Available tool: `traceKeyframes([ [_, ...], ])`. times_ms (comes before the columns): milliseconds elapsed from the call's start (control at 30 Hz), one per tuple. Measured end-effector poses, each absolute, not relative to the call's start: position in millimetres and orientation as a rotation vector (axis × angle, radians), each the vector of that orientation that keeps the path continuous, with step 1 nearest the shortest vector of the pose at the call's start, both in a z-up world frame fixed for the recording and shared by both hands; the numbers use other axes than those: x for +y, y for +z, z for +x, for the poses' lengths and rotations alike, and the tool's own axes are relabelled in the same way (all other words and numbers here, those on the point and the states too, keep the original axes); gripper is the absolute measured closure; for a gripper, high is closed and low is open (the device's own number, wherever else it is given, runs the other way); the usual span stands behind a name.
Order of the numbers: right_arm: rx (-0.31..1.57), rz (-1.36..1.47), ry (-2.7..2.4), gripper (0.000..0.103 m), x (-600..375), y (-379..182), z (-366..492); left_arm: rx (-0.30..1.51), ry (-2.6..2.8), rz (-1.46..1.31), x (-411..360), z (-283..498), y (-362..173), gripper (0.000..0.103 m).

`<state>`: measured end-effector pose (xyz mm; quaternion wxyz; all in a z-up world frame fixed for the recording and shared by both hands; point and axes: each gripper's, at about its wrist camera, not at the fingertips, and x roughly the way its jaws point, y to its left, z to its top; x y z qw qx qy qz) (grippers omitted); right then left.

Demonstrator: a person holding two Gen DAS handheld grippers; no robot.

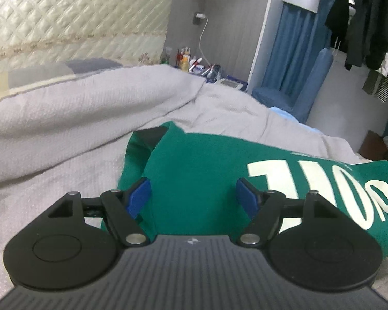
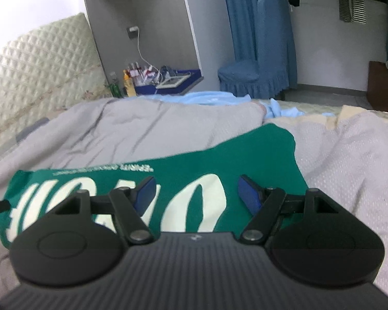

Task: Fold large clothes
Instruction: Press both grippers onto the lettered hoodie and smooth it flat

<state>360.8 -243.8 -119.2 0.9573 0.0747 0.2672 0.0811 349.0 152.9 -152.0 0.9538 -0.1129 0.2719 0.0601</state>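
A bed covered by a rumpled grey blanket fills both views, with a quilted cream headboard behind it and a blue-covered chair standing beyond its far side. A green shirt with large white lettering lies spread flat on the blanket, a light blue cloth lying well beyond it. The left gripper and the right gripper hover over the shirt, each with its jaws wide and nothing between the blue pads.
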Motion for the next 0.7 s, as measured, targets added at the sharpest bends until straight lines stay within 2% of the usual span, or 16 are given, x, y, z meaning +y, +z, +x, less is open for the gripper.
traceKeyframes([
  [367,0.654,0.073,0.133,0.035,-231,-161,405,0.663,0.095,-0.471,191,382,-191,0.019],
  [533,0.643,0.06,0.122,0.035,-227,-165,406,0.619,0.122,-0.294,168,381,-181,0.019],
  [700,0.604,0.037,0.094,0.036,-222,-155,393,0.586,0.139,-0.314,170,367,-168,0.02],
])
